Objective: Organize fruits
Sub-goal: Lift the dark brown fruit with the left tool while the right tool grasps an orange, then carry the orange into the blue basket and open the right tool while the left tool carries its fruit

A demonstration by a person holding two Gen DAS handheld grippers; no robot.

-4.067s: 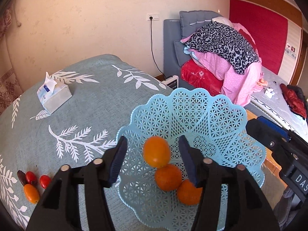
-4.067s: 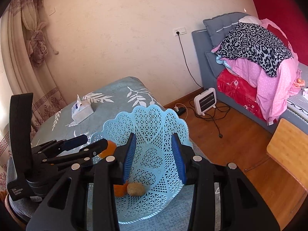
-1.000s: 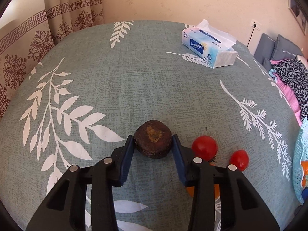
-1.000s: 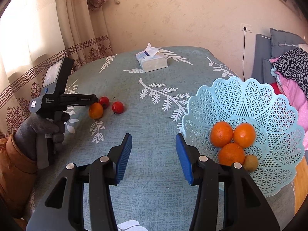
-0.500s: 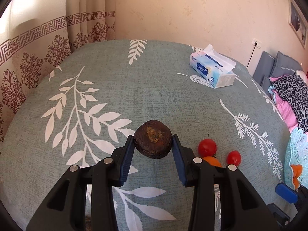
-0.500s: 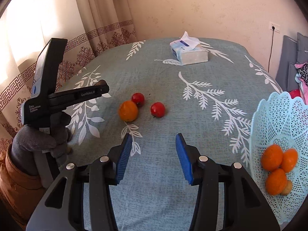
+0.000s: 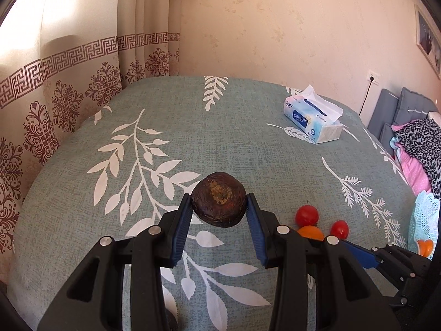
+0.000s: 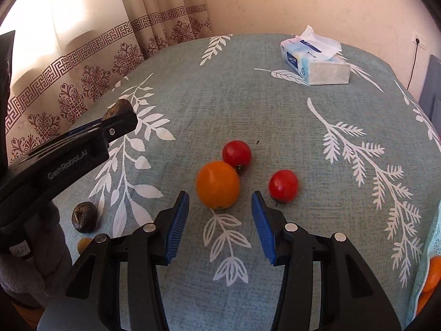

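**Dark fruit lifted clear; right gripper lining up on the orange**

We note the left gripper (image 7: 219,212) with its blue pads clamped on a dark brown, wrinkled round fruit (image 7: 219,202), one pad on each flank. Against the frame half a second back, the fruit sits higher over the grey-green leaf-print tablecloth (image 7: 165,143) and more of the curtain shows, so we judge the lift is done and the carry toward the basket comes next.

The right gripper (image 8: 220,222) has its fingers apart and holds nothing. Since that same earlier frame it has come down close to the smooth orange citrus fruit (image 8: 218,184), which now lies just ahead of the gap between the pads. Two small red tomatoes (image 8: 236,154) (image 8: 283,185) flank the orange, the farther one touching or nearly touching it.

A second dark wrinkled fruit (image 8: 84,217) lies on the cloth at the left, with a small yellowish piece (image 8: 84,244) just beside it.

The pale blue perforated plastic basket (image 8: 432,244) shows only at the frame's right edge; orange fruit (image 8: 432,275) is visible in it, count unclear. A white-and-blue tissue pack (image 8: 317,60) rests well apart.
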